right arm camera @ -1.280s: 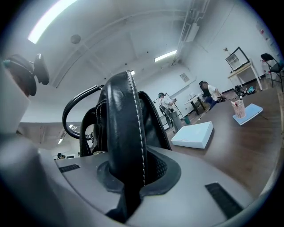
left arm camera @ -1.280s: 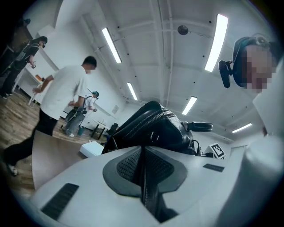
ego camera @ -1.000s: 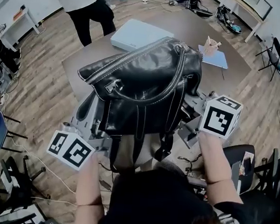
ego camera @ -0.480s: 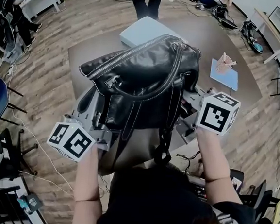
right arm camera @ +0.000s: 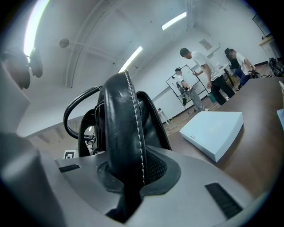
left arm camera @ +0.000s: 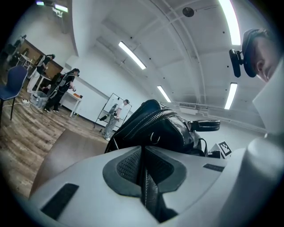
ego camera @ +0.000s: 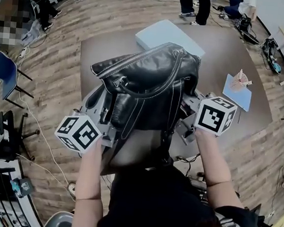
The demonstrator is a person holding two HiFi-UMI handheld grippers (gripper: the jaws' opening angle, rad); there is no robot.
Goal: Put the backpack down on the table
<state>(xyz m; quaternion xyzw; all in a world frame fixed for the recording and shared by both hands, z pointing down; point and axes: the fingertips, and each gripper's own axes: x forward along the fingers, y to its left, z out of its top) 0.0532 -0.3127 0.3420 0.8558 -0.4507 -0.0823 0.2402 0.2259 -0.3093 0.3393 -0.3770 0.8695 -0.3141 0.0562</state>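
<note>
A black leather backpack [ego camera: 149, 84] with white stitching hangs over the near edge of the brown table [ego camera: 226, 49]. My left gripper [ego camera: 104, 124] is at the bag's lower left and my right gripper [ego camera: 185, 112] at its right side. In the left gripper view the jaws [left arm camera: 143, 168] are shut on a thin black strap [left arm camera: 150, 195], and the bag's body [left arm camera: 166, 128] is just beyond them. In the right gripper view the jaws [right arm camera: 128, 170] are shut on a broad stitched strap [right arm camera: 124, 128]. The bag's underside is hidden, so I cannot tell whether it touches the table.
A flat light-blue box [ego camera: 168, 34] lies on the table beyond the bag, also in the right gripper view [right arm camera: 215, 131]. A blue mat [ego camera: 238, 91] with a cup stands at the table's right. People stand past the far edge, and chairs and cables lie on the wooden floor.
Both grippers and the backpack have moved forward over the table and sunk a little. The bag sits closer to the light-blue box than before.
</note>
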